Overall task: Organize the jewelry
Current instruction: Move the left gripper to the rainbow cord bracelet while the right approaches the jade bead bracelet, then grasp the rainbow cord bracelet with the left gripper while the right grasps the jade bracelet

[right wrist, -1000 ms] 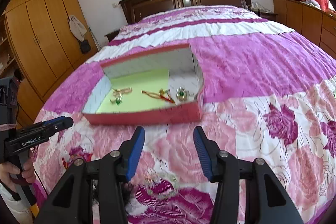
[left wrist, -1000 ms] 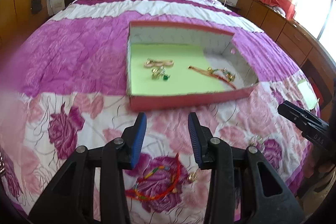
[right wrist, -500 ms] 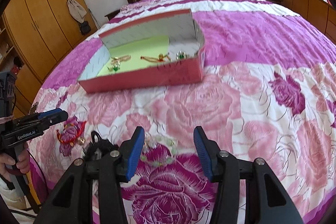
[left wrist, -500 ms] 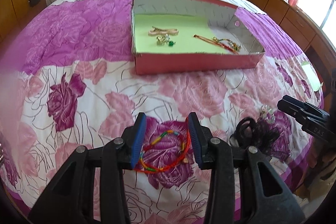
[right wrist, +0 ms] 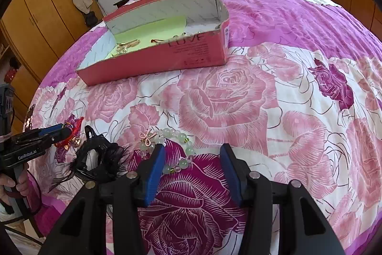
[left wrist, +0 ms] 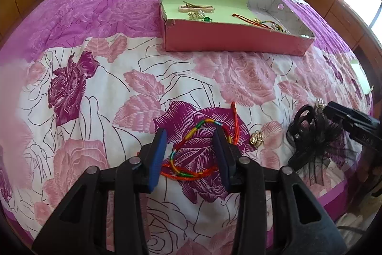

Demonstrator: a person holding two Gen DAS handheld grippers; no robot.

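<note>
A red and multicoloured cord bracelet (left wrist: pixel 191 152) lies on the bedspread between the open jaws of my left gripper (left wrist: pixel 191 135). A gold charm (left wrist: pixel 256 138) lies just right of it. A pale green bead bracelet (right wrist: pixel 172 142) with a small pink bow lies on the bedspread, partly between the open jaws of my right gripper (right wrist: pixel 192 152). A black feathered hair clip (right wrist: pixel 95 157) lies to its left, also in the left wrist view (left wrist: pixel 310 138). The red box (left wrist: pixel 229 37) with a green floor holds a hair clip, earrings and a cord; it shows in the right wrist view too (right wrist: pixel 162 56).
The bed's near edge runs just below both grippers. The left gripper shows at the left of the right wrist view (right wrist: pixel 47 135); the right gripper shows at the right of the left wrist view (left wrist: pixel 351 118). A wooden headboard, wardrobes and dressers ring the bed.
Both grippers have dropped toward the near bedspread and away from the box. The left jaws now straddle the cord bracelet; the right jaws have reached the bead bracelet.
</note>
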